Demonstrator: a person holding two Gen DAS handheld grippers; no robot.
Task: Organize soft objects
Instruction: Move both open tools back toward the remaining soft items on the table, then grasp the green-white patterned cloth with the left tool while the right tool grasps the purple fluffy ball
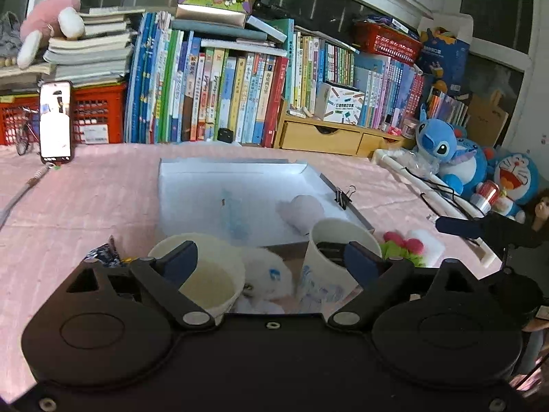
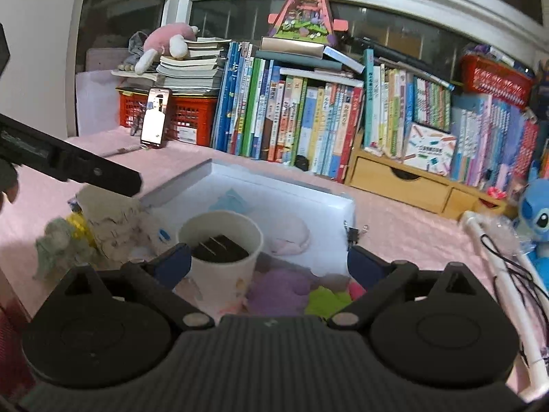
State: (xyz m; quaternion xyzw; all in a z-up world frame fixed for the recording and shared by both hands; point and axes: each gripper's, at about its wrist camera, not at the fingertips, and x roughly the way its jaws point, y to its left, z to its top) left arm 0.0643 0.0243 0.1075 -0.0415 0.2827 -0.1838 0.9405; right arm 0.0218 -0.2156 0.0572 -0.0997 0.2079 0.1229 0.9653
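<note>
In the left wrist view my left gripper (image 1: 271,264) is open above a white fluffy toy (image 1: 267,274) that lies between two paper cups. The left cup (image 1: 209,281) looks empty; the right cup (image 1: 338,261) holds something dark. Beyond them a shallow white box (image 1: 192,202) contains a pale pink soft lump (image 1: 302,211). In the right wrist view my right gripper (image 2: 269,267) is open, with the dark-filled cup (image 2: 223,254) standing untouched near its left finger. Purple (image 2: 278,288), green (image 2: 326,300) and pink (image 2: 357,290) soft pieces lie under its jaws.
A pink cloth (image 1: 96,206) covers the table. Books (image 1: 223,92), red crates (image 1: 99,113), a propped phone (image 1: 56,122) and a wooden drawer unit (image 1: 322,137) line the back. Blue plush toys (image 1: 446,151) and a white pipe with black cord (image 2: 497,257) sit at the right.
</note>
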